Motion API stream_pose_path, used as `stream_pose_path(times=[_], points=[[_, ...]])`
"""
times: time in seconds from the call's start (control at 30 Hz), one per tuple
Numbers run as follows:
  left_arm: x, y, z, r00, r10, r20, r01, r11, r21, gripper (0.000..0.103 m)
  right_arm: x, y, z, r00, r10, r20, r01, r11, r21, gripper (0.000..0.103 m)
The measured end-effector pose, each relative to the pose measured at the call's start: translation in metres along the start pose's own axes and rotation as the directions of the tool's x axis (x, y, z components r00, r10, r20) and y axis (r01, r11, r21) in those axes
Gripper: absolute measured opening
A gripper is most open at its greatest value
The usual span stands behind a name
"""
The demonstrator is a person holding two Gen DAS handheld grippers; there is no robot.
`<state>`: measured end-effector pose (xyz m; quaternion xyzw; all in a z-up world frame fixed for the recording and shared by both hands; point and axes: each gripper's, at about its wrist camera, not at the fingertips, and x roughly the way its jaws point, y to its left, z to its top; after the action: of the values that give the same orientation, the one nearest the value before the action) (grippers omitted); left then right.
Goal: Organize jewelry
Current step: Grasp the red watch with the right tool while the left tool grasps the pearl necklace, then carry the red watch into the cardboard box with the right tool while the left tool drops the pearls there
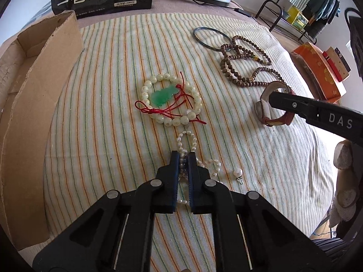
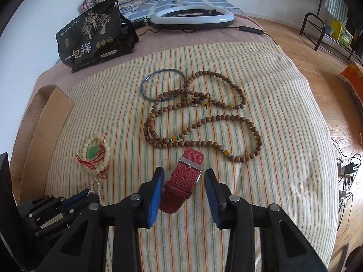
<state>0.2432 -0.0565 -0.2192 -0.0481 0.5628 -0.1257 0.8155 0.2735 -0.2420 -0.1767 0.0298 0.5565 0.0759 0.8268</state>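
My left gripper [image 1: 183,156] is shut on a white pearl strand [image 1: 186,138] lying on the striped cloth [image 1: 113,136]. My right gripper [image 2: 184,176] is open, its fingers on either side of a red-strap watch [image 2: 183,181] resting on the cloth; it also shows in the left wrist view [image 1: 275,106]. A pale bead bracelet with a green pendant and red cord [image 1: 170,97] lies ahead of the left gripper. A brown wooden bead necklace [image 2: 204,122] and a blue bangle [image 2: 162,83] lie further back.
An open cardboard box [image 1: 40,104] stands at the left edge of the cloth. A black snack bag [image 2: 93,38] and a white ring light [image 2: 192,15] sit at the back. An orange box [image 1: 322,72] and a metal rack [image 2: 326,29] stand to the right.
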Motion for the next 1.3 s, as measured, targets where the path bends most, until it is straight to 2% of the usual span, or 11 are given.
stream_pose_path(times=[0.1, 0.3, 0.47, 0.7, 0.93, 1.3], points=[[-0.003, 0.006, 0.0, 1.0, -0.022, 0.003, 0.022, 0.999, -0.033, 0.002, 0.0, 0.001, -0.002, 1.0, 0.019, -0.004, -0.019, 1.0, -0.005, 0.02], [-0.02, 0.004, -0.001, 0.998, -0.033, 0.047, 0.034, 0.999, -0.024, 0.002, -0.011, 0.0, -0.003, 0.999, 0.03, 0.022, -0.03, 0.999, -0.016, 0.02], [-0.054, 0.002, 0.006, 0.991, -0.067, 0.117, 0.07, 0.997, -0.026, 0.002, -0.029, -0.002, 0.0, 0.997, 0.029, 0.076, -0.028, 0.999, -0.027, 0.02], [-0.1, 0.0, 0.014, 0.972, -0.118, 0.203, 0.129, 0.991, -0.04, 0.002, -0.057, -0.001, 0.004, 0.988, 0.043, 0.147, -0.037, 0.998, -0.04, 0.02], [-0.141, 0.004, 0.023, 0.944, -0.149, 0.294, 0.168, 0.985, -0.041, 0.002, -0.084, 0.003, 0.011, 0.973, 0.074, 0.218, -0.064, 0.997, -0.052, 0.02], [-0.2, 0.039, 0.029, 0.904, -0.121, 0.41, 0.168, 0.983, -0.08, 0.002, -0.109, 0.04, 0.017, 0.951, 0.131, 0.279, -0.097, 0.987, -0.13, 0.02]])
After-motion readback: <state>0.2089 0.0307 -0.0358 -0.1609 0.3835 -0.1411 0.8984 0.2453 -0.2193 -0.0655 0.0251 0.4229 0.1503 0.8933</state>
